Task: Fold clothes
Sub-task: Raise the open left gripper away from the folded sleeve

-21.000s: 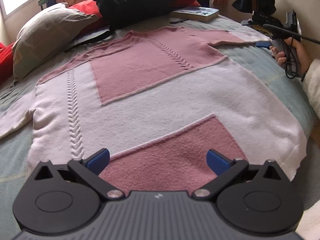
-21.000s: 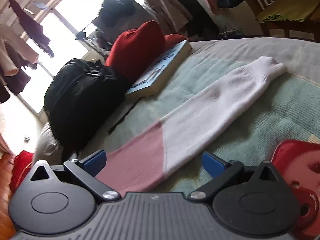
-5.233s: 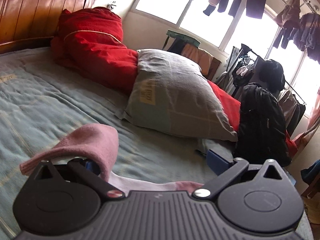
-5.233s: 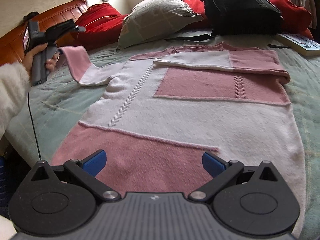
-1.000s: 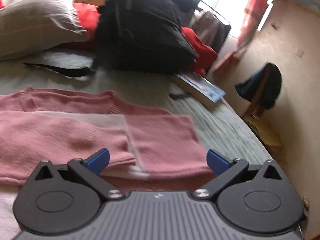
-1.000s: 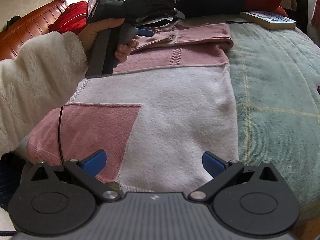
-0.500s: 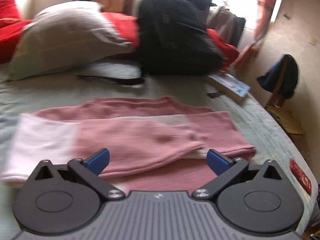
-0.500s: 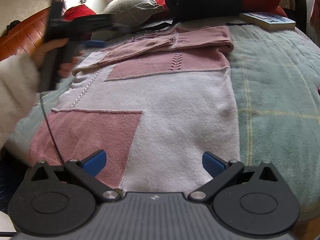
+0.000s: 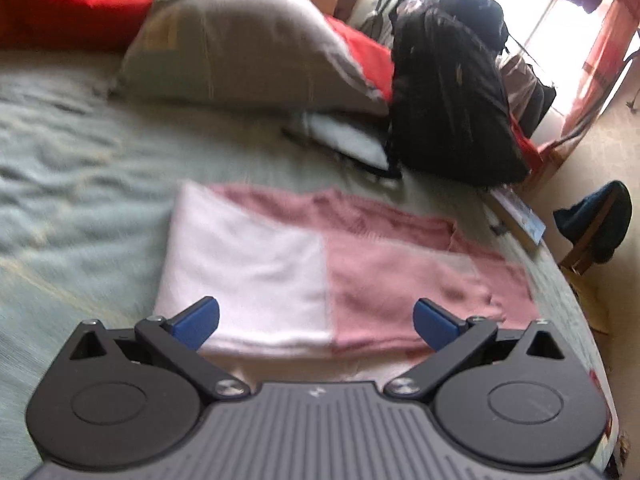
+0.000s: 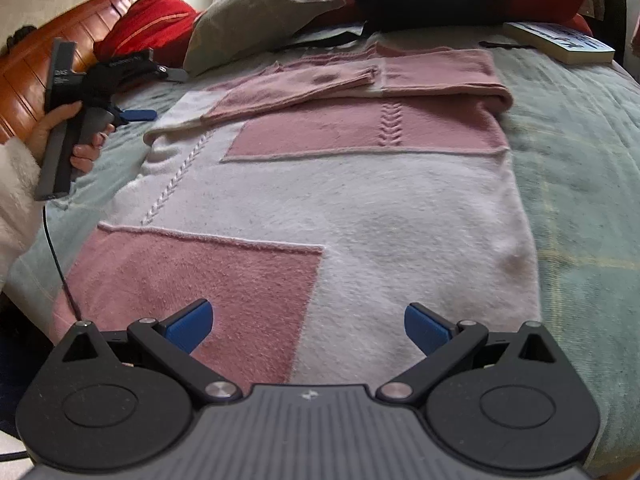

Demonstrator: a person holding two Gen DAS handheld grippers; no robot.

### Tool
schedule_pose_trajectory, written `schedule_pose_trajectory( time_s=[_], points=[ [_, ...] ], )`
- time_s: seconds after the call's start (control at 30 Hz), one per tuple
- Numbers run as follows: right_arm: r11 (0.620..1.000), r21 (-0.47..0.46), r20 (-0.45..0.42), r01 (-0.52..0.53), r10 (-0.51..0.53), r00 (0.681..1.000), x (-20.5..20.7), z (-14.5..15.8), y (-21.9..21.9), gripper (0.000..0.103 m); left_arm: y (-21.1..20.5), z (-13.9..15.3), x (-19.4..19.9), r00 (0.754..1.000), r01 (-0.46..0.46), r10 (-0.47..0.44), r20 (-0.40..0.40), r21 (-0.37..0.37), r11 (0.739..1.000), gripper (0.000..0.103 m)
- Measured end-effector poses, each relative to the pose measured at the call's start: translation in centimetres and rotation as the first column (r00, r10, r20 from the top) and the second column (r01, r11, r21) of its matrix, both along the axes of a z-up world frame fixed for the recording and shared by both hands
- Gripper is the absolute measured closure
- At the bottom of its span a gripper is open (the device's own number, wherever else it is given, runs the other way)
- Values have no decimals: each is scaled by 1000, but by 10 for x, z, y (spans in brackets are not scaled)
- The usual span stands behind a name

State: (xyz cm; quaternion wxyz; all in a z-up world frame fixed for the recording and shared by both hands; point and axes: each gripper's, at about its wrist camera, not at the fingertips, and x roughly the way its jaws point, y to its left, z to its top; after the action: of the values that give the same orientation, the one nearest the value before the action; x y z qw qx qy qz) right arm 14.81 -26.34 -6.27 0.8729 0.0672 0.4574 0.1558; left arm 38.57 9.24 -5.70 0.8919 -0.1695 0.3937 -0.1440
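Both grippers, left (image 9: 316,322) and right (image 10: 308,326), are held wide open, empty. Soft, floppy sweater (image 10: 320,200) is best gripped at its bottom hem corners.

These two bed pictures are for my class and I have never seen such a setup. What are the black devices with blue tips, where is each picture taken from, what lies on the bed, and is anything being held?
No robot here: a person holds a hand-held two-finger gripper in each hand, each carrying a camera that looks out along its blue-tipped fingers.

The left wrist view looks across the left gripper, its fingers spread and empty. The right wrist view looks across the right gripper, also open and empty. It also shows the person's hand holding the other gripper beside the garment.

On the pale green bedspread lies a pink and white knitted sweater, with both sleeves folded across its chest. Behind it are a grey pillow, a black backpack, red bedding and a paperback book.
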Motion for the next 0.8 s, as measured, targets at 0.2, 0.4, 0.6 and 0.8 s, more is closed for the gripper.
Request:
schedule_pose_trajectory(
  time_s=[0.2, 0.4, 0.6, 0.8],
  points=[
    [1000, -24, -19, 0, 0, 1000, 7, -4, 9, 0, 7, -9, 4, 1000, 3, -2, 3, -36, 999, 1],
    [1000, -28, -18, 10, -10, 1000, 13, -5, 10, 0, 28, 9, 23, 997, -44, 53, 64, -129, 991, 1],
    [1000, -24, -20, 15, -16, 1000, 17, -7, 10, 0, 22, -26, 50, 998, -55, 52, -32, -104, 993, 1],
    [997, 77, -2, -28, 28, 1000, 25, -1, -4, 0, 35, 18, 23, 996, -57, 62, 60, -77, 995, 1]
  ],
)
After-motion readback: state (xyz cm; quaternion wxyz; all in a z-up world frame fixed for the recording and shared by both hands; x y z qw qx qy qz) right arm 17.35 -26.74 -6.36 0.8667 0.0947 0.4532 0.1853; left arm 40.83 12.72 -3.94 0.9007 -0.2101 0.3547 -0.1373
